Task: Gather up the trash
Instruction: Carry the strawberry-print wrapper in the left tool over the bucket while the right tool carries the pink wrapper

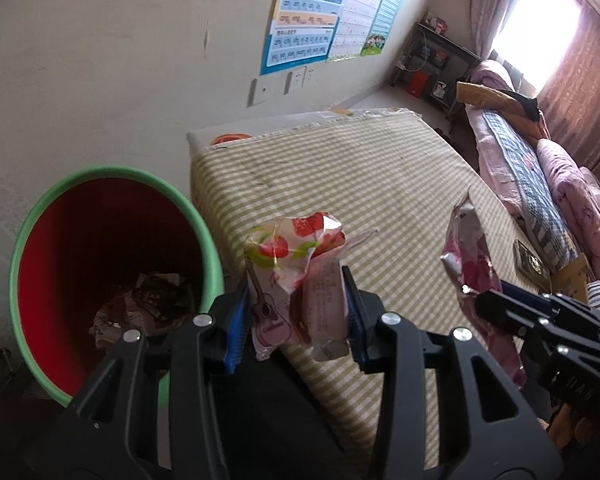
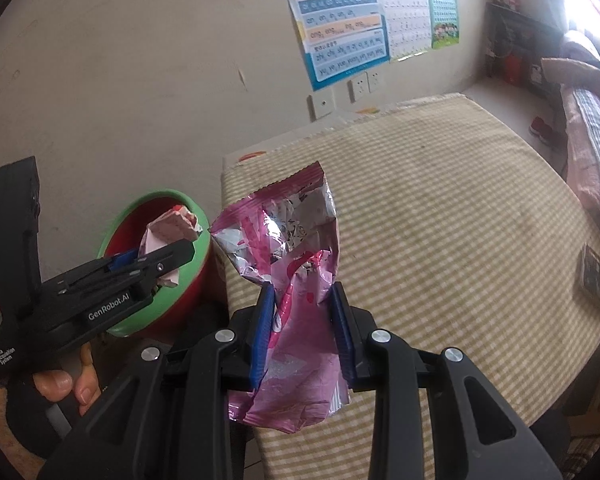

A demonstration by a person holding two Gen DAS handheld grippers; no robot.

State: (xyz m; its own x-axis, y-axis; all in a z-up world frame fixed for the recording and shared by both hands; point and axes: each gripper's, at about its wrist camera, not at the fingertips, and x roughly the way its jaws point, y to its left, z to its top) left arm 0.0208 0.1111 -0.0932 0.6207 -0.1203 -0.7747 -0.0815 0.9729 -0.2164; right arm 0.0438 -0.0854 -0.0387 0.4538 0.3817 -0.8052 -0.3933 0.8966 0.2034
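Observation:
My left gripper (image 1: pixel 296 292) is shut on a crumpled strawberry-print wrapper (image 1: pixel 292 256), held over the table's left edge beside the red bin with a green rim (image 1: pixel 20 240). Crumpled trash lies at the bin's bottom. In the right wrist view the left gripper (image 2: pixel 156 260) hangs in front of the bin (image 2: pixel 196 236) with the strawberry-print wrapper (image 2: pixel 172 228) in it. My right gripper (image 2: pixel 300 304) is shut on a crumpled pink foil bag (image 2: pixel 288 248) above the striped tablecloth; the pink foil bag (image 1: pixel 472 256) and the right gripper (image 1: pixel 496 300) also show at the right of the left wrist view.
The table carries a green-and-cream checked cloth (image 1: pixel 364 184). A small dark box (image 2: pixel 598 276) lies near its right edge. A wall with posters (image 1: pixel 320 12) and sockets runs behind; a bed with pink bedding (image 1: pixel 540 168) stands to the right. A hand (image 2: pixel 68 384) holds the left gripper's handle.

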